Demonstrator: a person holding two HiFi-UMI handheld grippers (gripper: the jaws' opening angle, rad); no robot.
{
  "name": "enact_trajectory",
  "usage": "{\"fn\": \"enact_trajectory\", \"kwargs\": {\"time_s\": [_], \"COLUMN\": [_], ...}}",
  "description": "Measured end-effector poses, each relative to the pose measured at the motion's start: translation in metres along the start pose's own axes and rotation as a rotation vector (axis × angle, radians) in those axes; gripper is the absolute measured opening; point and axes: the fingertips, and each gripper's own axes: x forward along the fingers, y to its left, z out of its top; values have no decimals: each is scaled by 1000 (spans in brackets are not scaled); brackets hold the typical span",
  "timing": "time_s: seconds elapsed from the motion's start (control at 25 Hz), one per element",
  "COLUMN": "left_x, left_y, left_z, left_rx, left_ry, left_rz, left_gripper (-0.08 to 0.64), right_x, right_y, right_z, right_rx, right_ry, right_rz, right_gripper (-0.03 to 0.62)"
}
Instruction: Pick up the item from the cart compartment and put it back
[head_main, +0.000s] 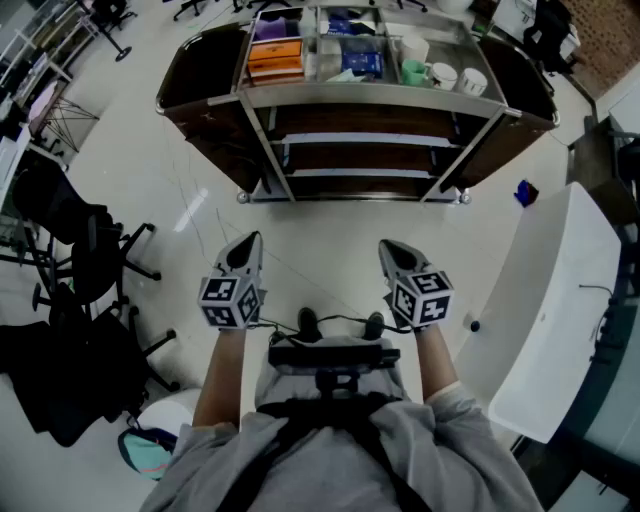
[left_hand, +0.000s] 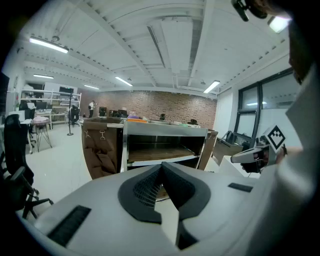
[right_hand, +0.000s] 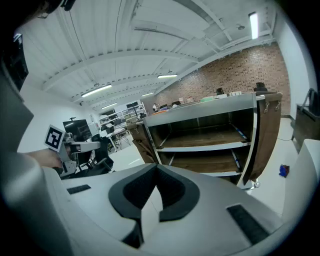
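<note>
While orange boxes (head_main: 274, 58), blue packets (head_main: 360, 60) and cups (head_main: 442, 75) fill the cart's (head_main: 360, 96) top compartments, neither gripper holds anything. Left gripper (head_main: 247, 246) jaws together; right gripper (head_main: 392, 249) likewise.

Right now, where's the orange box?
Head view, top centre: the orange box lies in the left compartment of the cart top, just left of the blue packs.

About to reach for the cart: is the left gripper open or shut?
Shut. The left gripper shows its jaws closed together at the tip in its own view, with nothing between them.
</note>
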Motion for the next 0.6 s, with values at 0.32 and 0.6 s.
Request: {"fn": "enact_trajectory", "kwargs": {"time_s": [0.32, 0.6], "left_x": [-4, 7], "left_y": [46, 72], "left_z": [29, 52], "left_rx": [43, 64], "left_ry": [-53, -72], "left_rz": [-58, -103], "left_gripper": [2, 2], "right_x": [34, 55], "right_y": [35, 54], "right_z": [27, 66], "right_rx": [2, -18], "right_ry": [-66, -126], "right_rz": [-36, -60], "right_gripper": [9, 9]}}
